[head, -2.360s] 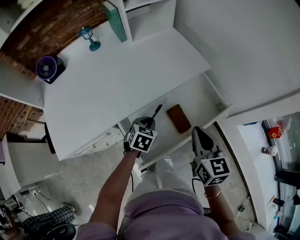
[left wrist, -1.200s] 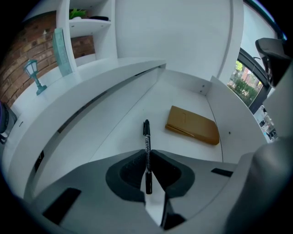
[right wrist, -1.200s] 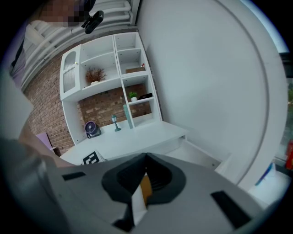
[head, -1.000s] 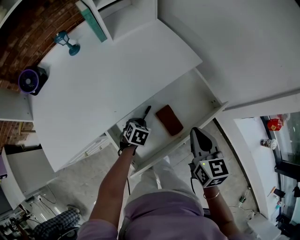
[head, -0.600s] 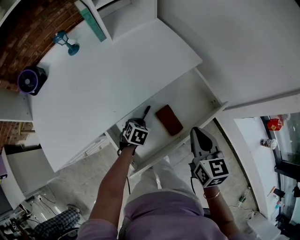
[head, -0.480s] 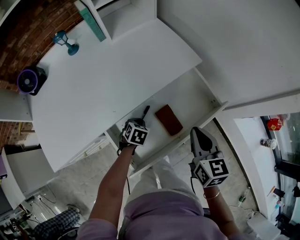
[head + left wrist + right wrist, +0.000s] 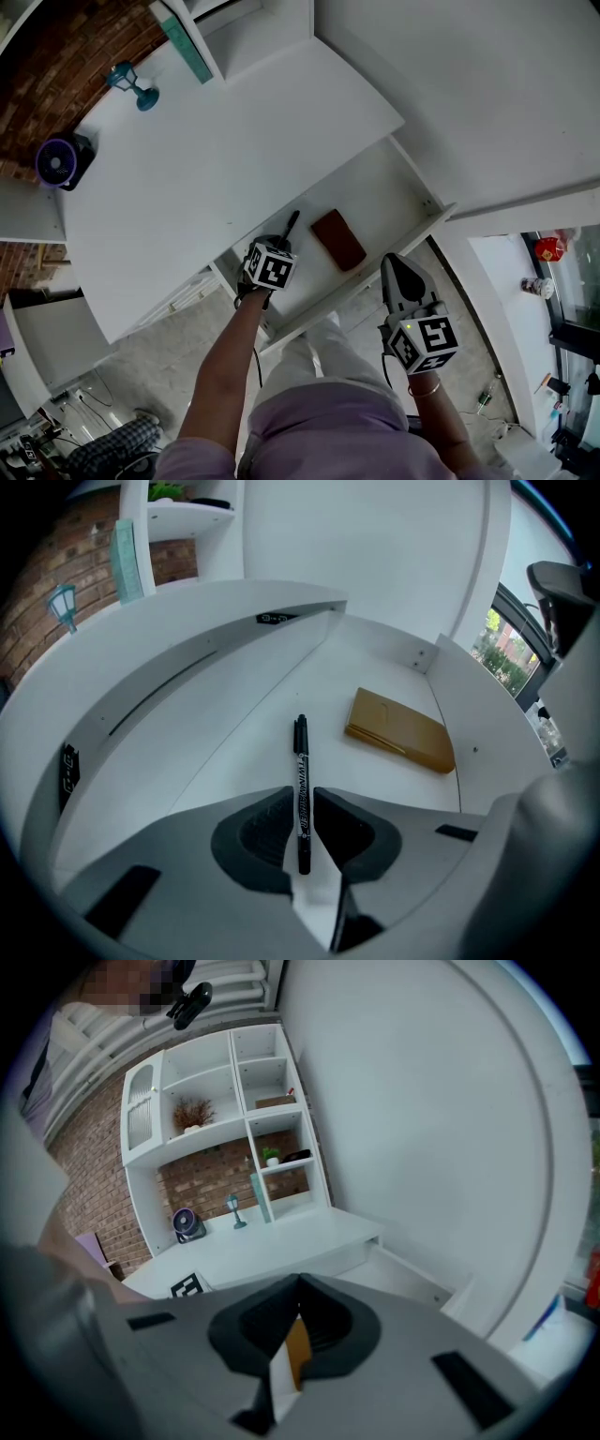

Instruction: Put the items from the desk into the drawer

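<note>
The white drawer (image 7: 398, 192) stands pulled out under the desk top (image 7: 234, 141). A brown flat wallet-like case (image 7: 338, 240) lies on its floor, also in the left gripper view (image 7: 401, 731). My left gripper (image 7: 282, 244) is low inside the drawer, its jaws closed on the lower half of a black pen (image 7: 301, 780). The pen's tip (image 7: 294, 219) points toward the desk. My right gripper (image 7: 401, 274) hovers outside the drawer's front, shut (image 7: 298, 1290) with nothing held.
On the desk's far end stand a purple fan (image 7: 58, 161), a small blue lamp (image 7: 131, 82) and a teal book (image 7: 187, 42) against white shelves. The drawer's right wall (image 7: 469, 752) runs beside the case. The person's legs are below the drawer front.
Since 2.4 s ago my left gripper went down into the drawer with the pen. Over the last second nothing has visibly moved.
</note>
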A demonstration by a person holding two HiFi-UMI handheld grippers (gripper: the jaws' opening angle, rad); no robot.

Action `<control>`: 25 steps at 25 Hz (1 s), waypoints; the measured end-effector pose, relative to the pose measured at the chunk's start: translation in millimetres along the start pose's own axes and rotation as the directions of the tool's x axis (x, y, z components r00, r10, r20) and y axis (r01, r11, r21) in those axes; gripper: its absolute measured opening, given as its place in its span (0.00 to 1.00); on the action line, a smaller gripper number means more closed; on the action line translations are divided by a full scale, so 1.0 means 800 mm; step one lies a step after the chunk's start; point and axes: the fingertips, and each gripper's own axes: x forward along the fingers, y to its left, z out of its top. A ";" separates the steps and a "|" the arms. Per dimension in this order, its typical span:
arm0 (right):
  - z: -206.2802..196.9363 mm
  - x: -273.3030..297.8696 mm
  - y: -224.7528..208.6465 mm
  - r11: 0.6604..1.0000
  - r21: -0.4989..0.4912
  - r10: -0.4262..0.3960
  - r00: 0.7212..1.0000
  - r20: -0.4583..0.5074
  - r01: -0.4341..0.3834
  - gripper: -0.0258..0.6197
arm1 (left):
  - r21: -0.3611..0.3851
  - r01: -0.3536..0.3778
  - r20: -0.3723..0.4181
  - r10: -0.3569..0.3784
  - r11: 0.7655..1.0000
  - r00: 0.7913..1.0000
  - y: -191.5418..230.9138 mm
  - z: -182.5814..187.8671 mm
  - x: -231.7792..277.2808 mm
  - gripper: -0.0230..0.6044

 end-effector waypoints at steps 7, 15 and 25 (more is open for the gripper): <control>0.005 0.002 0.013 1.000 -0.012 0.028 1.000 0.009 -0.028 0.05 | -0.035 -0.019 0.096 0.022 0.999 0.995 0.003 0.020 -0.037 0.14; 0.012 0.000 0.043 0.996 -0.044 0.075 0.997 0.027 -0.073 0.05 | -0.096 -0.045 0.246 0.068 0.994 0.967 0.017 0.046 -0.107 0.10; 0.022 -0.005 0.082 0.989 -0.092 0.123 0.991 0.045 -0.118 0.04 | -0.172 -0.072 0.396 0.136 0.982 0.908 0.036 0.049 -0.202 0.08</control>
